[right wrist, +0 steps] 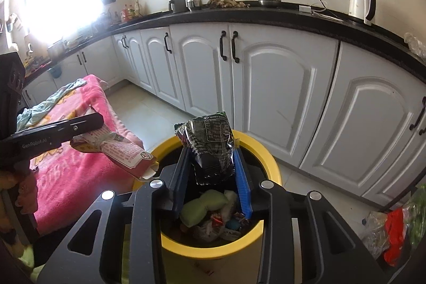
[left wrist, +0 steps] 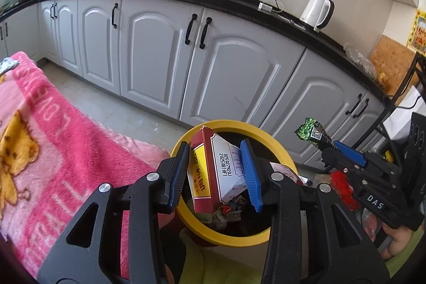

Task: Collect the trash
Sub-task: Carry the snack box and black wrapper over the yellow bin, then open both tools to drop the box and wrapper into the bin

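Filling left tongs (left wrist: 216,169): red carton (left wrist: 210,172)

we look from each wrist along its tool, tilted down and close over the yellow bin (left wrist: 234,236) (right wrist: 269,161), facing the white cabinets (left wrist: 149,55) (right wrist: 279,87). both views share bin, cabinets and pink blanket (left wrist: 53,140) (right wrist: 80,169); each catches the other tool at its edge.

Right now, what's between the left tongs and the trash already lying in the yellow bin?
Only the crushed red-and-white carton that the left tongs clamp; below it is open air down to the litter in the yellow-rimmed round bin, seen from the left wrist.
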Action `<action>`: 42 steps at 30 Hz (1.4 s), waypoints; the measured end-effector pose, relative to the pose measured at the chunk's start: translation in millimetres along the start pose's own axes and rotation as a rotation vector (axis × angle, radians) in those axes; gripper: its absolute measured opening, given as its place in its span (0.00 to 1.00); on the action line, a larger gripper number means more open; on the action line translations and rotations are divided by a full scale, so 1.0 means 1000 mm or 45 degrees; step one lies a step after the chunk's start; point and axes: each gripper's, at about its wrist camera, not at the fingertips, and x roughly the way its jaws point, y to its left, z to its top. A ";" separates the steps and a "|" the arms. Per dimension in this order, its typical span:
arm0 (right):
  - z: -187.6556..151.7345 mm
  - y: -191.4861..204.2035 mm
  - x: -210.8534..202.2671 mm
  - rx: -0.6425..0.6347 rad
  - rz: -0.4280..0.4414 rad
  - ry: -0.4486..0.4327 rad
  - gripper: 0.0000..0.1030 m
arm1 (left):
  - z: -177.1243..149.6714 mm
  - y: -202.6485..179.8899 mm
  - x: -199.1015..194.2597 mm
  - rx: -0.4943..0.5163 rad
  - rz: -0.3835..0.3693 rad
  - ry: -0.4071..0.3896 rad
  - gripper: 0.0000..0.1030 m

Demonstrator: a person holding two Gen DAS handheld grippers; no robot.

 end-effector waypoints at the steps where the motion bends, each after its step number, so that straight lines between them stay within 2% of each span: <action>1: 0.000 -0.002 0.001 0.002 -0.004 0.002 0.31 | -0.002 -0.002 0.003 0.007 0.003 0.006 0.31; 13: -0.010 -0.004 0.019 -0.017 -0.008 0.067 0.34 | -0.016 -0.015 0.034 0.077 0.025 0.061 0.31; 24: -0.022 -0.003 0.041 -0.029 0.006 0.161 0.37 | -0.024 -0.016 0.054 0.090 0.020 0.125 0.32; 36: -0.027 -0.008 0.050 -0.006 0.014 0.210 0.39 | -0.027 -0.015 0.064 0.090 0.008 0.174 0.32; 42: -0.027 -0.012 0.053 0.016 0.000 0.222 0.48 | -0.026 -0.010 0.066 0.072 0.019 0.189 0.32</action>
